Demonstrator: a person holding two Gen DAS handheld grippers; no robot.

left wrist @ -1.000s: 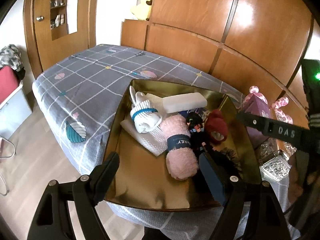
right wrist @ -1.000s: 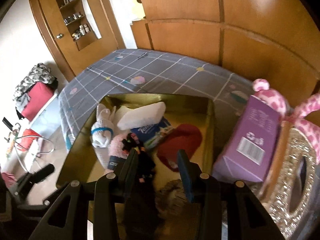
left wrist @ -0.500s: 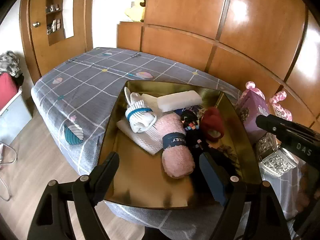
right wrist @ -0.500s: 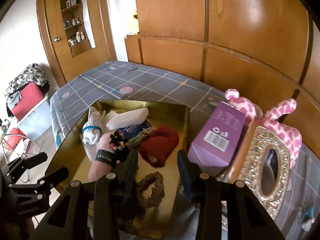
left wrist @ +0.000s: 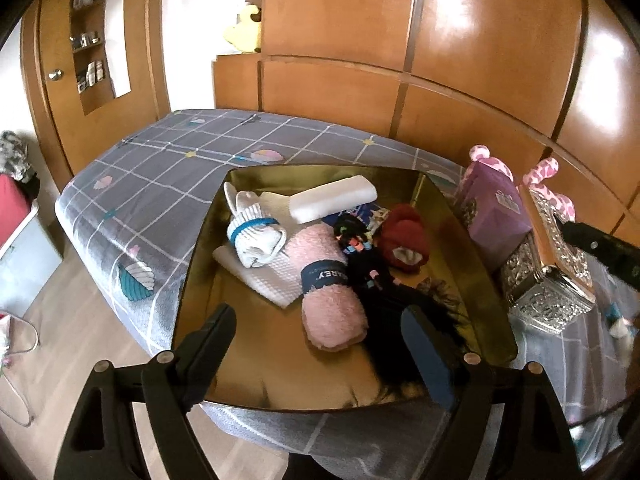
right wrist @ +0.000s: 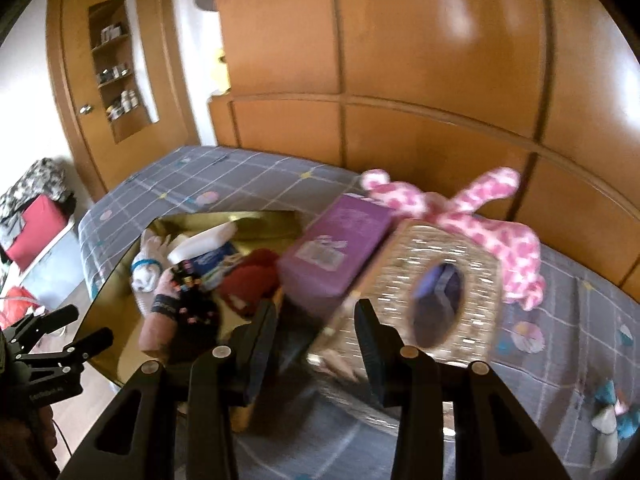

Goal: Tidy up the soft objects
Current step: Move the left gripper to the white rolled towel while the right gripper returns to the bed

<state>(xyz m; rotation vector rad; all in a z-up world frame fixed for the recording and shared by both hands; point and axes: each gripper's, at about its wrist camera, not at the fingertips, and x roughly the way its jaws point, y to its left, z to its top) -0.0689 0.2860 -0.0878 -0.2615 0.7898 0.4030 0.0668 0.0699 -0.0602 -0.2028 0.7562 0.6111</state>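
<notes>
On the grey checked bed [left wrist: 168,168] backed by wooden panelling, we see the gold tray [left wrist: 472,248] packed with soft things: a rolled pink towel [left wrist: 332,300], a white sock bundle [left wrist: 252,232], a dark red hat [left wrist: 404,236] and a black scrunchie [left wrist: 444,300]. Beside the tray stand a purple box [right wrist: 340,248], a glittery tissue case [right wrist: 448,264] and a pink spotted plush [right wrist: 492,232]. Our left gripper [left wrist: 320,344] hangs wide open and empty over the tray's near edge, its jaws having just widened a little, while our right gripper [right wrist: 316,332] is partly open, empty, before the blurred tissue case.
</notes>
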